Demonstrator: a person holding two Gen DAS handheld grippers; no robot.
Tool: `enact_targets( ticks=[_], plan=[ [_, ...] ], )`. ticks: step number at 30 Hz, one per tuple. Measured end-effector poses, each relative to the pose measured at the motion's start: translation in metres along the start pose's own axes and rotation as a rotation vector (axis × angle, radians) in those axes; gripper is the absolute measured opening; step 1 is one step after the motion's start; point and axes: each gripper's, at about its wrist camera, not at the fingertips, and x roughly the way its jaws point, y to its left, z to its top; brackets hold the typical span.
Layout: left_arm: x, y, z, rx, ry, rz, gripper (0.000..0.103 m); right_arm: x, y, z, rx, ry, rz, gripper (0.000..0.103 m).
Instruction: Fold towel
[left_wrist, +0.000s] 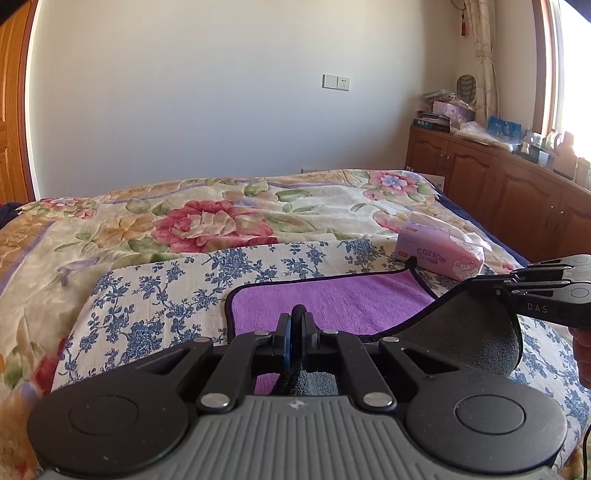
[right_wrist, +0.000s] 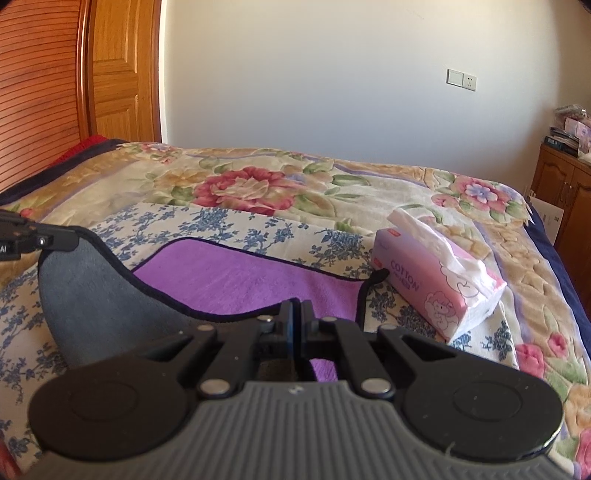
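A purple towel (left_wrist: 332, 302) with a dark bound edge and a grey underside lies partly spread on the blue-flowered cloth (left_wrist: 155, 291) covering the bed, its two near corners lifted off the surface so the grey face curls up into view.

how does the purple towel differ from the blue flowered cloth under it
The towel is plain purple with a dark border and grey underside; the flowered cloth is cream with blue blossoms. The towel's near edge is lifted by both tools, left and right; the cloth lies flat. Both rest on the bed.
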Motion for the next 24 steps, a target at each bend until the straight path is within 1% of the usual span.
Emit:
enact_targets(
  ticks=[16, 24],
  plan=[
    [0.026, 0.004, 0.016, 0.014, 0.001, 0.029, 0.006, 0.022, -0.01, 0.012, -0.028, -0.03, -0.001, 0.004],
    [0.038, 0.007, 0.022, 0.031, 0.0, 0.03, 0.006, 0.031, -0.019, 0.019, -0.028, -0.054, -0.009, 0.004]
  ],
)
